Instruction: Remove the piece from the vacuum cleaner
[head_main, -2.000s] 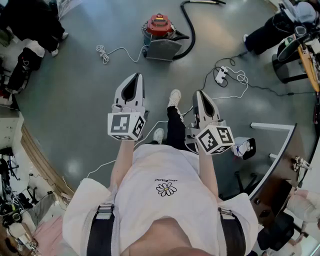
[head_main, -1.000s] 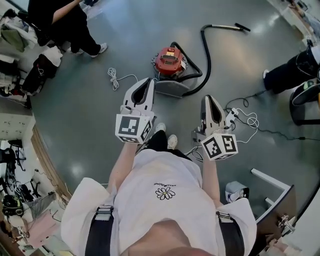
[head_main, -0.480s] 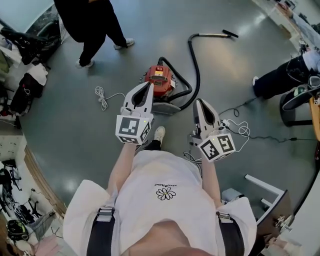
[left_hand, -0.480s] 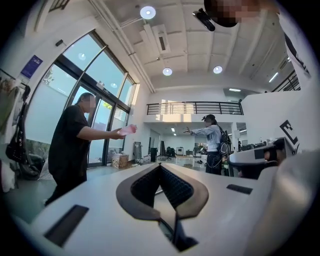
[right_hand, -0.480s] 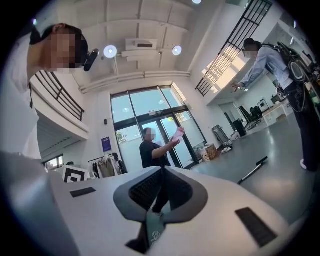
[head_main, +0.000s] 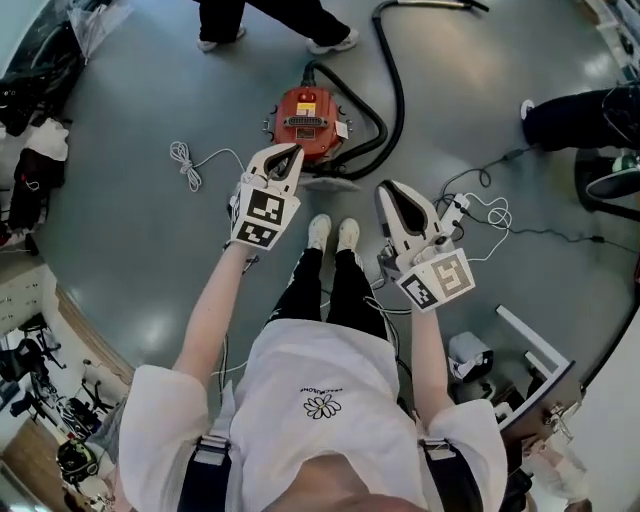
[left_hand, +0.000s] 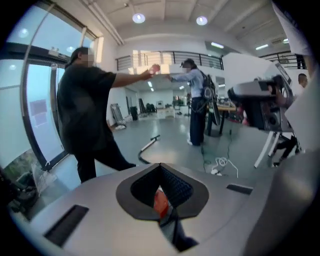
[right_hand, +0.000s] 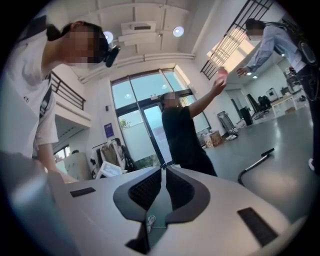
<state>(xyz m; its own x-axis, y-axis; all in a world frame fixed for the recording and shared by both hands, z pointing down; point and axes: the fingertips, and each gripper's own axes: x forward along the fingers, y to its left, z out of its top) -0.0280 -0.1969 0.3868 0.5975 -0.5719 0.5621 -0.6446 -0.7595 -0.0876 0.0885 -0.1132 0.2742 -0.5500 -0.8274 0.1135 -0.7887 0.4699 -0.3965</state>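
Note:
A red canister vacuum cleaner (head_main: 305, 118) stands on the grey floor ahead of my feet. Its black hose (head_main: 392, 80) loops away to the upper right, and a grey flat part (head_main: 330, 182) lies at its near side. My left gripper (head_main: 293, 150) is shut and empty, with its tips just above the vacuum's near edge. In the left gripper view the red body (left_hand: 161, 202) shows through the gap behind the closed tips of that gripper (left_hand: 160, 164). My right gripper (head_main: 383, 188) is shut and empty, off to the right of the vacuum and clear of it. The right gripper view shows that gripper (right_hand: 164, 166) pointing almost level.
A person in black (head_main: 270, 15) stands just beyond the vacuum. A coiled white cord (head_main: 185, 160) lies to its left. A power strip with cables (head_main: 465, 212) lies right of my right gripper. A seated person (head_main: 575, 112) and a white frame (head_main: 540, 352) are at the right.
I have walked up to the vacuum, which is now close ahead. Both grippers have moved forward and down; the left has tipped downward over the vacuum's near edge.

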